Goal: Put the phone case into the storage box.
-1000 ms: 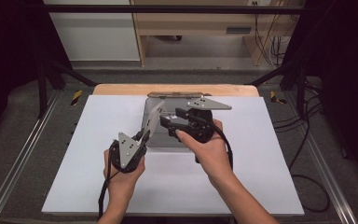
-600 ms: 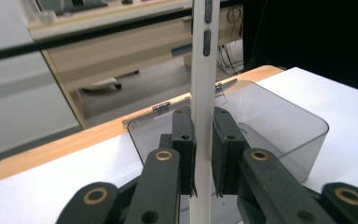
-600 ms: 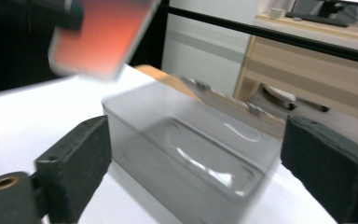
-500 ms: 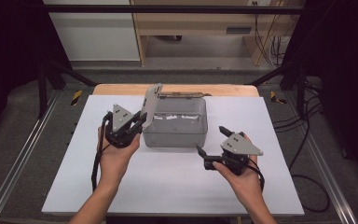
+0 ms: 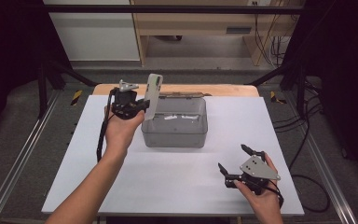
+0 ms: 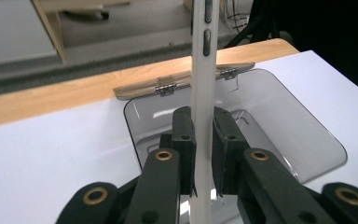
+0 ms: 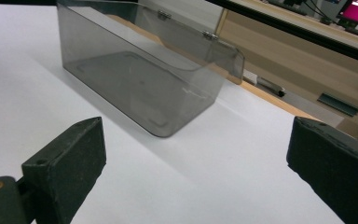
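A white phone (image 5: 153, 94) stands upright on edge over the left end of a clear grey box (image 5: 175, 138). My left gripper (image 5: 142, 106) is shut on its lower part. In the left gripper view the pads pinch the phone's thin edge (image 6: 201, 70), and my left gripper (image 6: 203, 154) hangs over the box (image 6: 307, 135). My right gripper (image 5: 233, 157) rests low near the table's front right, apart from the box. Its jaws have just been opening and nothing is between them. In the right gripper view my right gripper (image 7: 200, 154) faces the box (image 7: 121, 65), which has nothing inside.
The box's hinged lid (image 5: 182, 94) lies folded back onto the wooden board (image 5: 228, 89) behind it. A white sheet (image 5: 121, 186) covers the table. Metal rails (image 5: 23, 158) run along both sides, and cables (image 5: 307, 140) trail at the right.
Both grippers were together at the box a second ago. The left one has carried the phone up and to the left. The right one has dropped to the front right, its jaws now wide.
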Demonstrator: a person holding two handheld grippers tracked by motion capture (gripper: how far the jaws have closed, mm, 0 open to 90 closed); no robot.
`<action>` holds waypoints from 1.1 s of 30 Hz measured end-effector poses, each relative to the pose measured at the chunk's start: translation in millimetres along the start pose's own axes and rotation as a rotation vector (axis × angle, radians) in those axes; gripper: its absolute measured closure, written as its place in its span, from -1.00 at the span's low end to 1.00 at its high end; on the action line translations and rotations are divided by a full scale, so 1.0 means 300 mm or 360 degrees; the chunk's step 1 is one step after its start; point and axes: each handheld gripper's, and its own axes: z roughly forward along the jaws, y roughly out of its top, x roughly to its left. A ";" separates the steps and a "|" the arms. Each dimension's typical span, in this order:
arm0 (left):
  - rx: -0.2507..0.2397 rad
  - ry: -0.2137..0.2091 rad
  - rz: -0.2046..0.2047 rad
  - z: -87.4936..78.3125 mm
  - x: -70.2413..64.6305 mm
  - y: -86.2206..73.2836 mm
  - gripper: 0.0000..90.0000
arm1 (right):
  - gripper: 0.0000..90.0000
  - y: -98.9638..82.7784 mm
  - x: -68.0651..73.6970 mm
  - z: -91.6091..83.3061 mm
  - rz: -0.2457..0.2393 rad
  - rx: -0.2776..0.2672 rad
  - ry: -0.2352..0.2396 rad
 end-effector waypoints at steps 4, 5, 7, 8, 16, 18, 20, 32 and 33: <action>0.0057 0.0040 -0.0010 0.040 0.002 0.034 0.80 | -0.88 -0.015 -0.008 -0.010 0.0033 -0.0020 -0.0007; 0.0078 0.0048 -0.0016 0.052 -0.003 0.044 0.80 | -0.88 -0.023 -0.006 -0.013 0.0039 -0.0014 -0.0006; 0.0106 0.0068 -0.0014 0.061 -0.009 0.053 0.81 | -0.88 -0.026 -0.001 -0.015 0.0045 -0.0012 -0.0001; 0.0106 0.0068 -0.0014 0.061 -0.009 0.053 0.80 | -0.88 -0.026 -0.001 -0.015 0.0045 -0.0012 -0.0001; 0.0171 0.0183 -0.0007 0.056 -0.030 0.088 0.80 | -0.88 -0.020 0.009 -0.013 0.0022 -0.0022 0.0025; 0.0170 0.0208 -0.0022 0.053 -0.033 0.093 0.80 | -0.88 -0.021 0.008 -0.012 0.0017 -0.0027 0.0037; 0.0173 0.0208 -0.0058 0.052 -0.037 0.097 0.80 | -0.88 -0.021 0.007 -0.011 0.0019 -0.0033 0.0046; 0.0211 0.0299 -0.0089 0.058 -0.071 0.123 0.80 | -0.89 -0.011 0.056 -0.004 -0.0024 -0.0032 0.0141; 0.0217 0.0287 -0.0112 0.059 -0.071 0.122 0.80 | -0.89 -0.009 0.062 -0.003 -0.0037 -0.0028 0.0150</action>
